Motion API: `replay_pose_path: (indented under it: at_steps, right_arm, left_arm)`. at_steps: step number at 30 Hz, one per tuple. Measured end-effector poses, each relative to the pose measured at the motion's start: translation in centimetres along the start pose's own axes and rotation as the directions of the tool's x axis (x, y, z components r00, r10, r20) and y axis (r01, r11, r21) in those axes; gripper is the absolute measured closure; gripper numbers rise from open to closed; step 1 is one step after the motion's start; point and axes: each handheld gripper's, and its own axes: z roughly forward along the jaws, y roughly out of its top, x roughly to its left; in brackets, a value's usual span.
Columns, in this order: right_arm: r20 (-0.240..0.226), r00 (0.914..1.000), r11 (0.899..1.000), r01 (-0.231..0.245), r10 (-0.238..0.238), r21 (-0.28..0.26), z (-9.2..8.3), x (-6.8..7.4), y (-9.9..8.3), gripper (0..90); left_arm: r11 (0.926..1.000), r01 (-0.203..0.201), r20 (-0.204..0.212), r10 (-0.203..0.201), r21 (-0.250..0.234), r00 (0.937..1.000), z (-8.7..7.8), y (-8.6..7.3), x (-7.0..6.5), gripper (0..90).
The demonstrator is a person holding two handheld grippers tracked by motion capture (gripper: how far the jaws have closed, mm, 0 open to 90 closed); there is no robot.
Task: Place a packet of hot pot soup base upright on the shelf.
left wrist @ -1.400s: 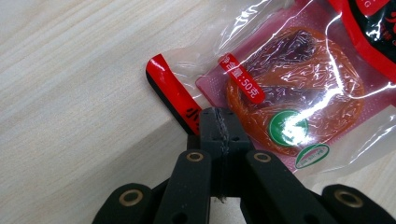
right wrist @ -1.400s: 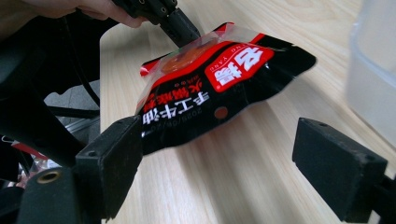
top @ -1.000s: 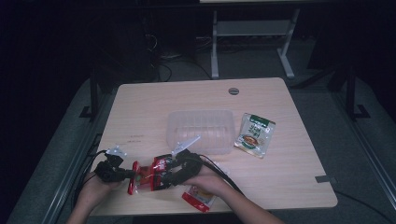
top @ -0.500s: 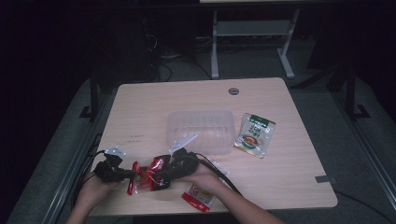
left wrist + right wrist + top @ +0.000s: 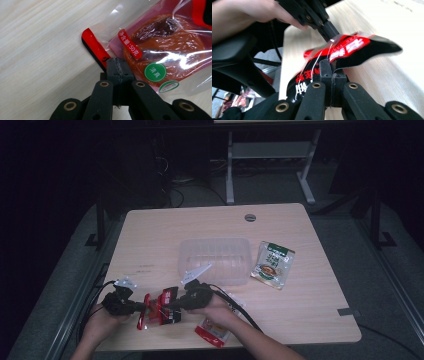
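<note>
Both grips are on: left gripper [image 5: 136, 307] and right gripper [image 5: 173, 305] each have jaws clamped on opposite edges of the red snack packet [image 5: 157, 309], just closed on the right. Packet hangs between them, unopened; tearing's probably what's left.

Near edge, lower left: both grippers crowd here, the left gripper [image 5: 141, 308] and right gripper [image 5: 170, 305] clamped on one red snack packet [image 5: 157, 309], no gap between them.
Just right of that: a second red packet [image 5: 212, 333] lies under the right forearm.
Centre: the clear plastic tray [image 5: 215, 260] blocks the straight way forward.
Right of tray: green packet [image 5: 272, 265], close beside it.
Upper left and far right of the table [image 5: 150, 235]: bare wood, open passage.
Cables [image 5: 240, 307]: trailing toward the lower right.
</note>
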Motion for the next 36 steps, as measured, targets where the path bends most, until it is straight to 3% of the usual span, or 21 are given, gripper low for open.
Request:
replay_pose_path:
  at_steps: [5,14,19,24,36]
  right_arm:
    - [-0.034,0.9994,0.998,0.007,-0.009,-0.055,-1.0,0.2,0.2,90.0]
    - [-0.115,0.992,0.992,0.038,-0.052,-0.124,-2.6,1.6,0.7,90.0]
    - [-0.12,0.9909,0.989,0.044,-0.062,-0.144,-3.6,2.0,0.9,90.0]
    - [-0.117,0.9901,0.983,0.058,-0.079,-0.174,-5.0,2.4,1.1,90.0]
    - [-0.081,0.9917,0.977,0.082,-0.1,-0.197,-8.2,2.5,1.9,90.0]
  left_arm:
    - [0.9981,0.006,0.02,-0.005,-0.061,0.9998,-0.5,0.2,-0.1,90.0]
    - [0.9951,-0.037,0.088,0.045,-0.091,0.9951,-0.1,1.3,-2.0,90.0]
    - [0.9912,-0.077,0.109,0.088,-0.108,0.9901,-0.1,1.8,-3.1,90.0]
    - [0.9848,-0.093,0.128,0.112,-0.147,0.9855,-0.5,1.8,-3.3,89.9]
    - [0.9811,-0.075,0.136,0.1,-0.178,0.9857,-1.4,1.3,-2.7,87.9]
